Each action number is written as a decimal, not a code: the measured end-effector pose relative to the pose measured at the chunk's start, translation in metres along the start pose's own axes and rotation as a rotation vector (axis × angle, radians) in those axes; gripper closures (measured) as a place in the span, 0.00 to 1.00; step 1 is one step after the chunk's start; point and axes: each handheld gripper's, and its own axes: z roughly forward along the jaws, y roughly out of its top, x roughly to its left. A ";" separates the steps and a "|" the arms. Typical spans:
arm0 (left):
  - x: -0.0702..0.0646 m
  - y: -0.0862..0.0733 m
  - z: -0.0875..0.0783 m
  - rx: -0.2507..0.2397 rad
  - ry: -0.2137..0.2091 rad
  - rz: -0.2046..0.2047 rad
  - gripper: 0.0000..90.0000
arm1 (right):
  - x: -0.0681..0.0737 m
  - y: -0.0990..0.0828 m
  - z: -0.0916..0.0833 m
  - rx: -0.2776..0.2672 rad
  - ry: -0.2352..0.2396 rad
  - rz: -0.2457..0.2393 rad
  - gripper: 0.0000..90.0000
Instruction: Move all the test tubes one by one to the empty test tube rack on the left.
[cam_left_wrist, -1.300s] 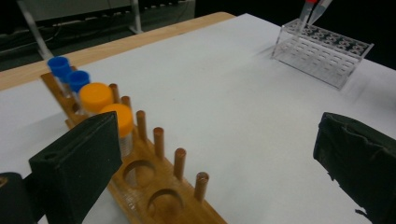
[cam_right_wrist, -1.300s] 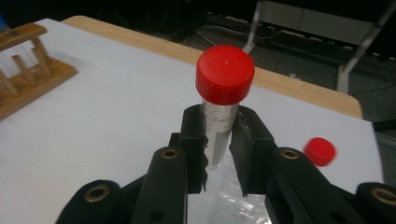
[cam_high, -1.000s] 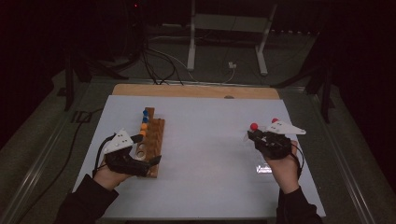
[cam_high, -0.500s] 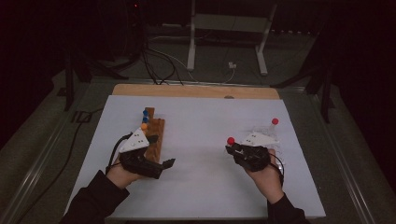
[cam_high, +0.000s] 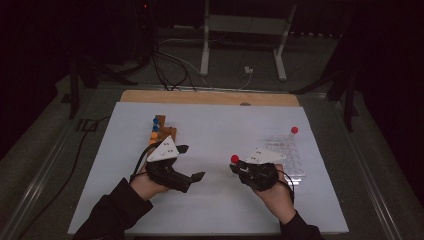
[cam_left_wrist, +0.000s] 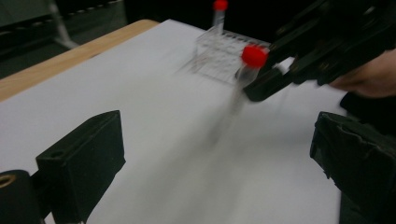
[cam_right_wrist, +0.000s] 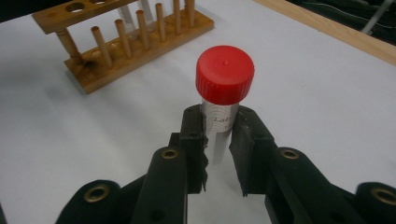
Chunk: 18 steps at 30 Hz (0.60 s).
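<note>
The right tool pinches a clear plastic tube with a red screw cap upright between its jaws, above the white bench. Opposite it, the left tool stands spread and empty. Farther off stands a wooden peg rack.

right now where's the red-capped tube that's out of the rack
In the high view, the red-capped tube is clamped in the right gripper, mid-table between the wooden rack and clear rack.
</note>
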 end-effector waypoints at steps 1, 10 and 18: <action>-0.001 0.002 0.002 -0.001 -0.006 0.006 0.05 | 0.001 0.000 0.000 -0.001 0.004 0.000 0.84; -0.013 0.015 0.028 -0.021 -0.057 0.042 0.20 | 0.011 0.003 0.002 -0.002 0.033 -0.020 0.84; -0.019 0.019 0.050 -0.007 -0.049 0.076 0.48 | 0.016 0.004 0.002 -0.002 0.048 -0.029 0.84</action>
